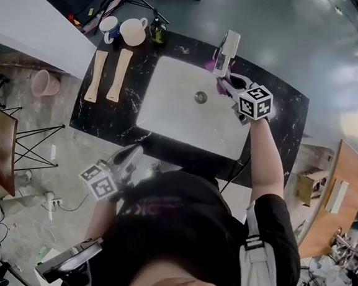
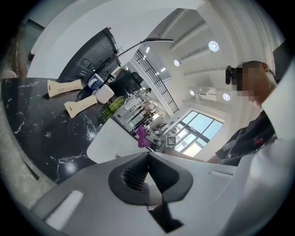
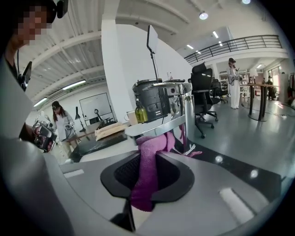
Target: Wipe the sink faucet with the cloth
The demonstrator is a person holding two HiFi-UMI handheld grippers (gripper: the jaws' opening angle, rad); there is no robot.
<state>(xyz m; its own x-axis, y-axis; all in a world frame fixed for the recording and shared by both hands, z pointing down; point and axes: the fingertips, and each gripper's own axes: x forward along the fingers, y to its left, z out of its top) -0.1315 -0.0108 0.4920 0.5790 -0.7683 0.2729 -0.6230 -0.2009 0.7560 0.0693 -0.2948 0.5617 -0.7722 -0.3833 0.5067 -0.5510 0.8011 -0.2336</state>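
A chrome faucet (image 1: 227,52) stands at the far rim of the white sink (image 1: 171,89). My right gripper (image 1: 229,82) is shut on a purple cloth (image 3: 148,171), which runs up between the jaws and presses against the underside of the faucet spout (image 3: 156,126). From the head view the cloth (image 1: 212,66) shows beside the faucet base. My left gripper (image 1: 130,158) hangs low at the counter's near edge, away from the sink. Its jaws stand together with nothing between them. In the left gripper view the cloth (image 2: 142,137) shows far off at the faucet.
Two wooden boards (image 1: 107,76) lie on the black marble counter (image 1: 289,127) left of the sink. Two mugs (image 1: 124,30) and a green bottle (image 1: 157,30) stand at the back left corner. People stand far off in the right gripper view.
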